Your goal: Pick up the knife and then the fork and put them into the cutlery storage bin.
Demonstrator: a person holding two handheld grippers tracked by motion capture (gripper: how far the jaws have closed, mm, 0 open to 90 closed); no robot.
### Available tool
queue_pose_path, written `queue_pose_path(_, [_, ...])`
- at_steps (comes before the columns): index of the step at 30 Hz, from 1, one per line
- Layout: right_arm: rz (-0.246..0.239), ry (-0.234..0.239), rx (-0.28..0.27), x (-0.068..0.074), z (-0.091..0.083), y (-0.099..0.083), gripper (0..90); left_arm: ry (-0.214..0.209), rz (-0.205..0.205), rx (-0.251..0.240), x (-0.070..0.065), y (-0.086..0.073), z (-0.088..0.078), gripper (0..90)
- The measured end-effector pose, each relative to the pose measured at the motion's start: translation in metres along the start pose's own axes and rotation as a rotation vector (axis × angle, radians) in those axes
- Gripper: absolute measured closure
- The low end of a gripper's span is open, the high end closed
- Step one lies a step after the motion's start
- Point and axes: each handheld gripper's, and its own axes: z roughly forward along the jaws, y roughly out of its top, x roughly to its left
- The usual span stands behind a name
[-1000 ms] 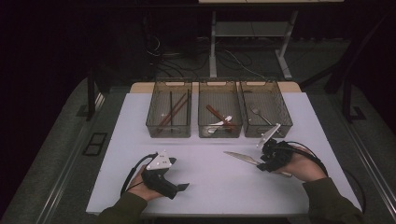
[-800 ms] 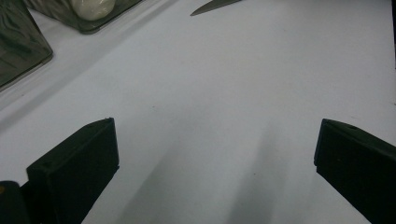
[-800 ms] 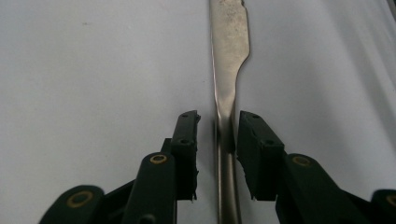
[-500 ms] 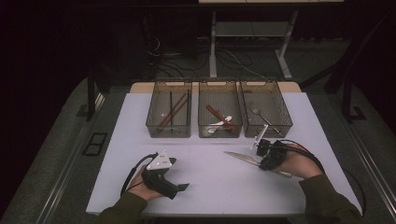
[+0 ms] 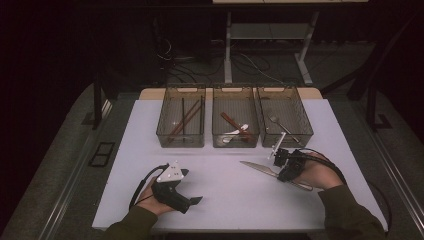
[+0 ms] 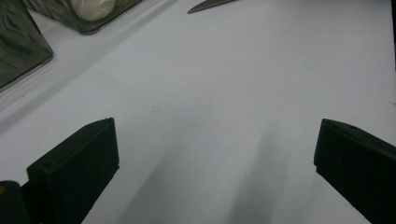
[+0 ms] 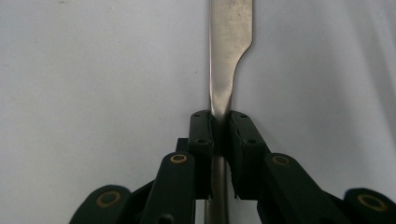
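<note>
**Now gripping the knife**

Now I am pinching the knife [image 7: 229, 56] in my right gripper [image 5: 286, 167]; its jaws have just been closing and are pressing on the narrow neck. The knife is lying flat on the table [image 5: 225, 200], near the right tray [image 5: 306, 131]. I think the next move is a straight lift. My left gripper [image 5: 192, 201] is resting wide open, with free room around.

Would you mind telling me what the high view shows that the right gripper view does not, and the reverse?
High view alone: three bins with utensils, the left gripper open, both forearms. Right gripper view alone: the right gripper, its jaws having just been closing, pressing on the narrow neck of the knife. Both: the knife lying on the white table.
</note>
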Motion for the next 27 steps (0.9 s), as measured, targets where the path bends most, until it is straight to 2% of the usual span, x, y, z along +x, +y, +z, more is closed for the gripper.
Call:
queue_pose_path(5, [0.011, 0.0, -0.024, 0.001, -0.001, -0.003, 80.4, 0.001, -0.001, -0.001, 0.0, 0.0, 0.0, 0.0])
queue_pose_path(6, [0.001, -0.013, -0.03, 0.0, -0.002, -0.005, 80.4, 0.001, 0.001, -0.001, 0.0, 0.0, 0.0, 0.0])
queue_pose_path(9, [0.006, -0.015, -0.067, -0.002, -0.006, -0.008, 80.4, 0.001, 0.002, -0.001, 0.0, 0.0, 0.0, 0.0])
queue_pose_path(21, [0.062, 0.007, -0.259, -0.008, -0.021, -0.021, 80.5, 0.002, -0.002, -0.005, 0.0, 0.0, -0.001, 0.0])
queue_pose_path(22, [0.08, 0.023, -0.286, -0.009, -0.022, -0.022, 80.5, 0.002, -0.001, -0.005, 0.0, 0.0, -0.001, 0.0])
queue_pose_path(23, [0.08, 0.016, -0.297, -0.011, -0.023, -0.023, 80.5, 0.002, -0.001, -0.004, 0.0, 0.0, -0.001, 0.0])
queue_pose_path(24, [0.089, 0.032, -0.317, -0.011, -0.024, -0.024, 80.5, 0.002, -0.001, -0.004, 0.0, 0.0, -0.001, 0.0])
queue_pose_path(27, [0.103, 0.04, -0.367, -0.013, -0.027, -0.027, 80.5, 0.003, -0.002, -0.005, 0.0, 0.0, -0.001, 0.0])
